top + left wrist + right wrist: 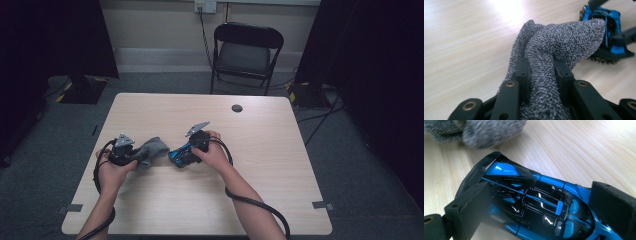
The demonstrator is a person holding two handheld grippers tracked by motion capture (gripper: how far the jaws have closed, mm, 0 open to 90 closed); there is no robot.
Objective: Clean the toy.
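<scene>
Left tool [131, 154] is clamped narrow on a grey cloth [151, 150]; in the left gripper view the terry fabric [554, 50] is bunched between the jaws and sticks out ahead of them toward the car. Right tool [186, 156] holds a blue-and-black toy car [179, 155]; in the right gripper view the jaws sit on either side of the car body [534, 205], pads against its flanks, roof facing the camera. Both things sit mid-desk [210, 200], near the person's edge, cloth end just beside the car.

Looks like a wipe-down of the car with the cloth. To do it well:
- Keep the right grip steady and the car tilted, so a free face meets the cloth.
- Lead with the loose cloth end, not the left jaws. The car is glossy and hard plastic on it would probably scuff.
- Grip on the cloth is deep, so little fabric is free. Short strokes, light pressure, else the jaws reach the car.
- Right pads cover the flanks, so those need a regrip to get wiped.
- Risk: a sideways push could twist the car out of the right jaws. Stroke along the body, toward the pads' line.

Containers: none on the desk, nothing to report inside anything. A round grommet [237, 108] sits at the far side. Beyond the desk stands a folding chair [246, 55].
</scene>
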